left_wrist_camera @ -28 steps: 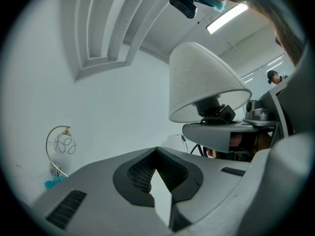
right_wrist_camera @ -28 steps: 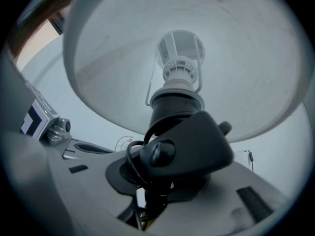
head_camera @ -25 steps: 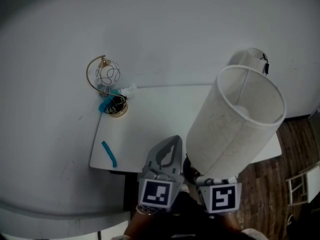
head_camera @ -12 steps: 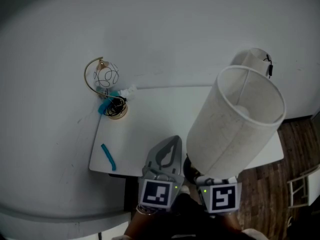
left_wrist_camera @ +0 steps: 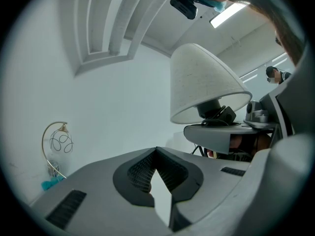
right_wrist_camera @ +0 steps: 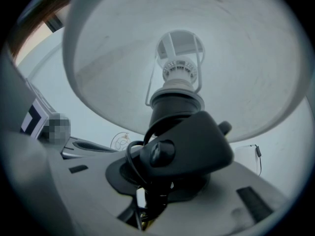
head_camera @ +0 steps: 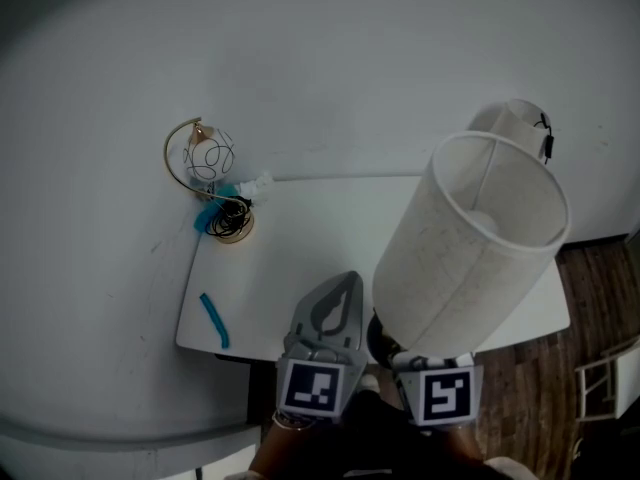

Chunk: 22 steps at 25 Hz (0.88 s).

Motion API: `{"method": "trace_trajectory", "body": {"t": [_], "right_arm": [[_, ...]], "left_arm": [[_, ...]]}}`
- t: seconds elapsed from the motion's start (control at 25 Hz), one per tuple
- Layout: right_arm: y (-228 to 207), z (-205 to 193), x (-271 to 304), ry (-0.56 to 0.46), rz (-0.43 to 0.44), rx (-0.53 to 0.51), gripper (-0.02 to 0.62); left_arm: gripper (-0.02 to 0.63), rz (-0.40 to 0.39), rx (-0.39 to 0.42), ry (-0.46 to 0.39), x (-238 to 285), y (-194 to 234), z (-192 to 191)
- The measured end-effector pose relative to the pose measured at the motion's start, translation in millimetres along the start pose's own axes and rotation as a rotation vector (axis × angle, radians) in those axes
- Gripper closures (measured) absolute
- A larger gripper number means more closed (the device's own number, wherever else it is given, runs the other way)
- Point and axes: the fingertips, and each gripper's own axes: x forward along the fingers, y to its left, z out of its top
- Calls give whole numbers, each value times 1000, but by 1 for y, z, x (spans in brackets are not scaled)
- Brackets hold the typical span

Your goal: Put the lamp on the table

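White table (head_camera: pixel 310 238) lies below, right gripper (right_wrist_camera: pixel 147 191) clamps the lamp (head_camera: pixel 470 248) at its dark neck, hidden from above, and left gripper (left_wrist_camera: pixel 156 156) is closed empty.

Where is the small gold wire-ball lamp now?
In the head view the small gold lamp stands on the far left corner of the white table, by the wall; the blue strip lies nearer the front.

Head view: high, steeply down onto table (head_camera: pixel 300 238). Gripper views: low, roughly level, facing wall (left_wrist_camera: pixel 123 92); lamp (head_camera: pixel 470 248) close, shared by all.
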Motion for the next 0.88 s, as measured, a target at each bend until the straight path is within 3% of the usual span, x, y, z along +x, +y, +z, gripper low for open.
{"method": "trace_trajectory", "body": {"t": [0.88], "right_arm": [[-17,-20,39,13,22,0,492]], "left_arm": [[607,37,-10,9,36,19,-8]]}}
